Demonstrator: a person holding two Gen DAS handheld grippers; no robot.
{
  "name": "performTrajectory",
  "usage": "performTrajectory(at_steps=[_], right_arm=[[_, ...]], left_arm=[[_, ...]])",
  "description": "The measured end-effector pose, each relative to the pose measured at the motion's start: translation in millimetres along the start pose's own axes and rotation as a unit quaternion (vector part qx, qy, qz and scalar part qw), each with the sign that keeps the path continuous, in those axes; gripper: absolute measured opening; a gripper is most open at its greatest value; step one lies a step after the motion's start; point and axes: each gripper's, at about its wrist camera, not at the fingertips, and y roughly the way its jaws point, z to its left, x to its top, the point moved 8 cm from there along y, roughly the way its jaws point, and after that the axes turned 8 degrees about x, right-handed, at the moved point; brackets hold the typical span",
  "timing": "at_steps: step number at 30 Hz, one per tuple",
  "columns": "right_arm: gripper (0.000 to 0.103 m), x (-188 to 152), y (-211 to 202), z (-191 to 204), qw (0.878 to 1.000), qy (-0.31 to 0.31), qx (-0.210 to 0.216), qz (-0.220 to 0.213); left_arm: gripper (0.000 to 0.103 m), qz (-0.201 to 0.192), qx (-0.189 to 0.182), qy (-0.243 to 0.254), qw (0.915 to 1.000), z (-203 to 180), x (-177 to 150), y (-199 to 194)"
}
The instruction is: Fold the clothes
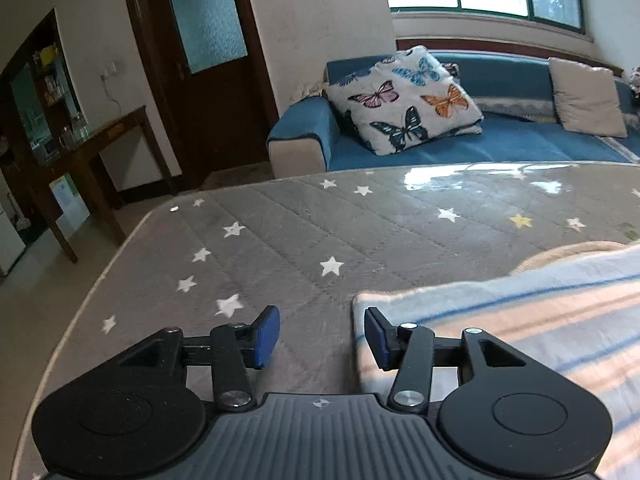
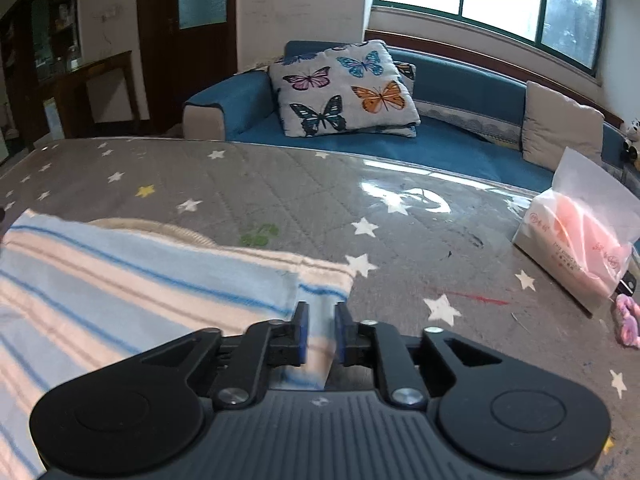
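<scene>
A striped garment (image 2: pixel 120 276) in light blue, pink and white lies flat on the grey star-patterned table (image 2: pixel 280 184). My right gripper (image 2: pixel 321 336) is shut on the garment's right edge, with cloth pinched between the blue pads. In the left wrist view the same garment (image 1: pixel 520 320) lies at the right. My left gripper (image 1: pixel 321 336) is open and empty. Its right finger sits at the garment's left corner and its left finger over bare table (image 1: pixel 280 232).
A plastic bag of pink items (image 2: pixel 580 240) and a small pink thing (image 2: pixel 628 322) lie at the table's right. Beyond the table stands a blue sofa (image 2: pixel 440 144) with a butterfly cushion (image 2: pixel 344 88). A dark wooden side table (image 1: pixel 100 136) stands at the far left.
</scene>
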Motion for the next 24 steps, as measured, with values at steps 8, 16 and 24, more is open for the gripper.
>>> performTrajectory(at_steps=[8, 16, 24], right_arm=[[0.043, -33.2, -48.0, 40.3, 0.998, -0.038, 0.045, 0.011], [0.051, -85.1, -96.2, 80.7, 0.994, -0.069, 0.083, 0.021], [0.054, -125.0, -126.5, 107.5, 0.992, -0.075, 0.096, 0.015]], left_arm=[[0.063, 0.018, -0.018, -0.003, 0.9997, 21.8, -54.5, -66.0], [0.066, 0.022, -0.056, 0.003, 0.9982, 28.0, -123.1, -147.4], [0.066, -0.003, -0.115, 0.042, 0.9924, -2.1, -167.2, -211.1]])
